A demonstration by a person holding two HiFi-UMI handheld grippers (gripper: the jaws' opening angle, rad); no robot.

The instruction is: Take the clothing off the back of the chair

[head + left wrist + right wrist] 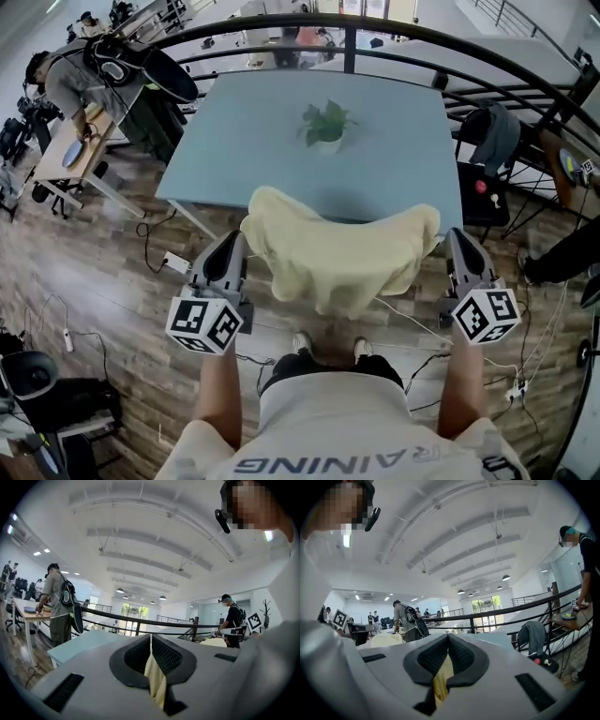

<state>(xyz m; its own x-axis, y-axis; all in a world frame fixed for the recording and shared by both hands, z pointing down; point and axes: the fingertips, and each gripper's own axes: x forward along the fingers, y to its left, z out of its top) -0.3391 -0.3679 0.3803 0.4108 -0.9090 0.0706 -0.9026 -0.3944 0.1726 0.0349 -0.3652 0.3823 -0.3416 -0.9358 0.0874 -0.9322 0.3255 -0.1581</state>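
A pale yellow garment (337,253) hangs spread between my two grippers, sagging in the middle above the person's shoes. My left gripper (246,240) is shut on its left edge, my right gripper (448,234) on its right edge. In the left gripper view the gripper (151,637) has a fold of yellow cloth (157,679) pinched between closed pads. The right gripper view shows the same: the gripper (447,637) is clamped on yellow cloth (440,679). No chair back shows under or around the garment.
A light blue table (281,141) with a small potted plant (324,127) stands just beyond the garment. A black railing (394,28) curves behind it. At right is a chair with a grey jacket (492,141). Cables and a power strip (173,262) lie on the wood floor.
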